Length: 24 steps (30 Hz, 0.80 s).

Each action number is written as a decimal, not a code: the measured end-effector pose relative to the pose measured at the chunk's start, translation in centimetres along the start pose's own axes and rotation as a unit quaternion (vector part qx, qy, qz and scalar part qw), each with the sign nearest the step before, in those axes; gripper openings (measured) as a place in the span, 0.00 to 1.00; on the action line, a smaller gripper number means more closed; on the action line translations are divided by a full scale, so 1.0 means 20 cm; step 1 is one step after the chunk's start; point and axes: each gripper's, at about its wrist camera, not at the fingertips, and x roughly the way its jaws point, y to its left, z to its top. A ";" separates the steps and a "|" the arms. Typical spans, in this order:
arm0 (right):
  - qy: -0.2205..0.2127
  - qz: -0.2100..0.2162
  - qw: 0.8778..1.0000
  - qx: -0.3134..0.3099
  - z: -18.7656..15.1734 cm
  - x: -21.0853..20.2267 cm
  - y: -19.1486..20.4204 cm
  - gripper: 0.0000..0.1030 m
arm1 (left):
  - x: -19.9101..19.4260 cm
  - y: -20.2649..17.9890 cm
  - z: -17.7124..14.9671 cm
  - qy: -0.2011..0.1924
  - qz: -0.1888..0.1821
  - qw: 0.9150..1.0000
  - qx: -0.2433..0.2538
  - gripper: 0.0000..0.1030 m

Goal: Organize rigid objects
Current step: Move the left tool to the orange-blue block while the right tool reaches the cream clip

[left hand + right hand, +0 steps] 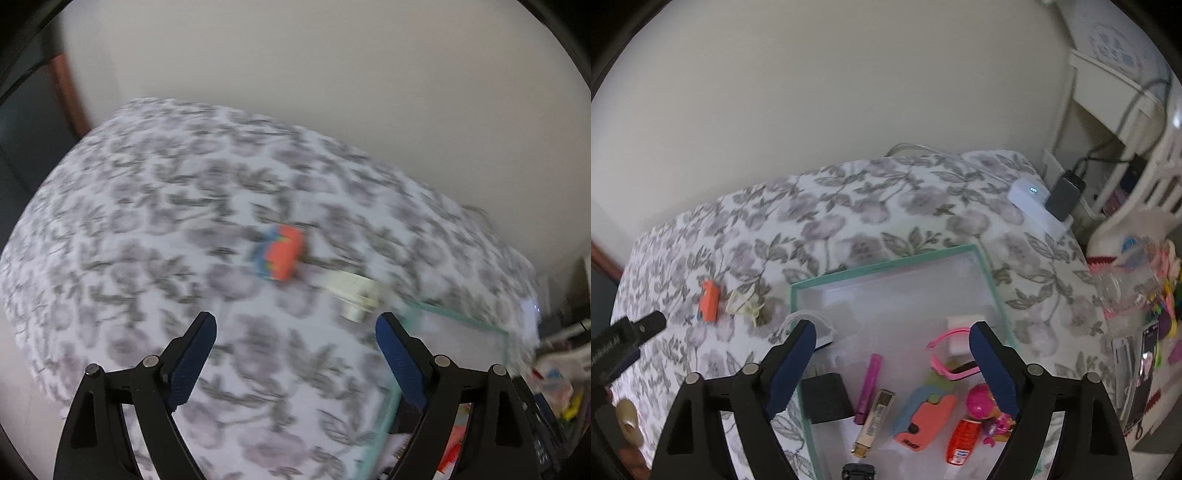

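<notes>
A small orange and blue block (pixel 279 256) (pixel 709 301) lies on the floral cloth, with a cream plastic piece (pixel 354 293) (pixel 742 304) just right of it. My left gripper (pixel 295 334) is open and empty, hovering short of both; the view is blurred. It also shows at the left edge of the right wrist view (pixel 635 328). A clear box with a green rim (pixel 886 264) (pixel 458 321) holds several items: a black adapter (pixel 829 398), a pink tube (pixel 870 380), an orange case (pixel 929 417), a pink watch (pixel 951 363). My right gripper (pixel 892 332) is open and empty above the box.
A white device (pixel 1034 206) with a lit dot and a grey charger (pixel 1065 194) sit at the table's far right corner. A cluttered basket of toys (pixel 1137 288) stands to the right. A wall runs behind the table.
</notes>
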 end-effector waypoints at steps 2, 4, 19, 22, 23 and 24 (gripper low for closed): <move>0.001 0.009 1.000 -0.014 -0.01 0.01 0.07 0.92 | 0.01 0.08 0.02 -0.003 0.027 1.000 -0.014 0.95; 0.002 0.016 0.999 -0.032 -0.03 0.01 0.15 0.94 | 0.02 0.16 0.03 -0.008 0.051 0.998 -0.026 0.96; 0.013 0.047 0.993 -0.111 -0.13 0.06 0.53 0.95 | 0.01 0.52 0.10 -0.017 0.105 0.991 -0.079 0.96; 0.016 0.052 0.992 -0.114 -0.14 0.07 0.55 0.95 | 0.04 0.53 0.10 -0.009 0.101 0.992 -0.079 0.96; 0.015 0.056 0.992 -0.114 -0.14 0.08 0.55 0.95 | 0.05 0.52 0.10 -0.007 0.100 0.992 -0.078 0.96; 0.013 0.061 0.992 -0.111 -0.14 0.07 0.55 0.95 | 0.05 0.52 0.10 -0.006 0.097 0.992 -0.075 0.96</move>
